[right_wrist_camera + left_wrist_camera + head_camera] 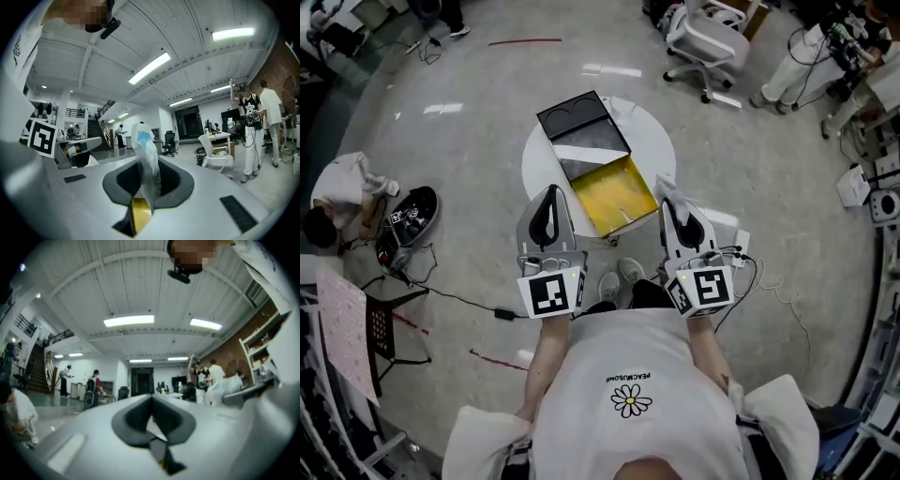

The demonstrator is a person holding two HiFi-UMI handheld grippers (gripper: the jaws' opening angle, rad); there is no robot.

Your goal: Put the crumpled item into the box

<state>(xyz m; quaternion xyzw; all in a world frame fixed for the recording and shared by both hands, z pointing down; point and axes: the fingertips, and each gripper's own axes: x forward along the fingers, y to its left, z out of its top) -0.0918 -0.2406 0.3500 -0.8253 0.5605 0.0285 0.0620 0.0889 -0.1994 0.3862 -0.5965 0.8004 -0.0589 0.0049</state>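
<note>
An open box with a yellow inside and a black lid lies on a small round white table, just ahead of both grippers. My right gripper hovers at the box's right front corner, shut on a crumpled white item with a blue patch that sticks out past its fingertips. My left gripper is level with it at the box's left front corner, its jaws shut with nothing between them. Both gripper views look out across the room.
A white office chair stands beyond the table. A person crouches on the floor at the left beside a dark bag. Cables and a power strip trail over the floor. Other people stand at the far right.
</note>
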